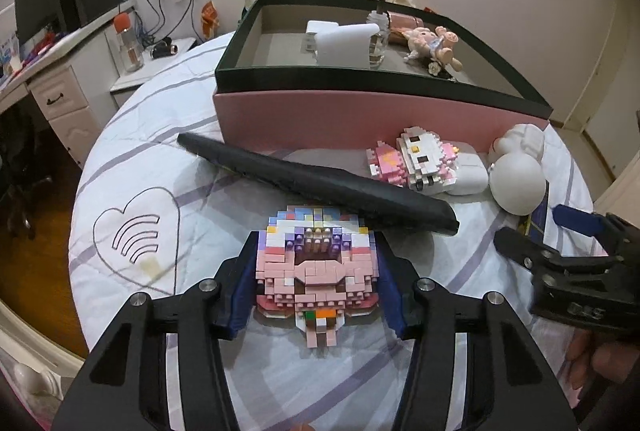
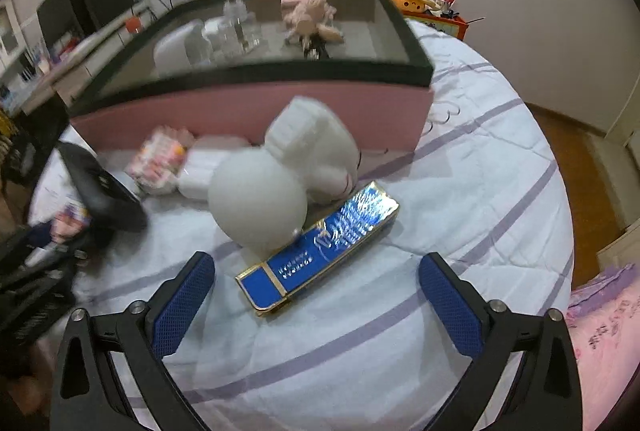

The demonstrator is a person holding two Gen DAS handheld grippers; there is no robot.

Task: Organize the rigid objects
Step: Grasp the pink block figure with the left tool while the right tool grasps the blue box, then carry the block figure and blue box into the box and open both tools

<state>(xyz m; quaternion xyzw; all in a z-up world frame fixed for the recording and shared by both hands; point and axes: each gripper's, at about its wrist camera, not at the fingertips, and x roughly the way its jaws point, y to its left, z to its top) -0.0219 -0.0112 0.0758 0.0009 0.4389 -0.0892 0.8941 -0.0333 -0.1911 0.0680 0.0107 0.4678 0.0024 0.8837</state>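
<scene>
On the white quilt with lilac stripes [image 1: 168, 135], a grey stitched heart outline [image 1: 136, 231] lay far left. The left gripper [image 1: 316, 285] was pinching a pink, white and purple brick-built figure [image 1: 316, 271], its blue pads [image 1: 239, 305] pressed against both sides. Just behind the figure a long black folded umbrella [image 1: 320, 183] lay aslant. Beyond stood a pink cardboard box with a dark green rim [image 1: 360, 119], holding a white block, a clear glass bottle and a small pink pig doll. To the right lay a pink-and-white brick cat figure [image 1: 420, 159] and a white plush toy [image 2: 272, 191]. The right gripper [image 2: 316, 305] hovered spread wide, near a glossy blue rectangular box with gold trim [image 2: 320, 255], not touching it.
</scene>
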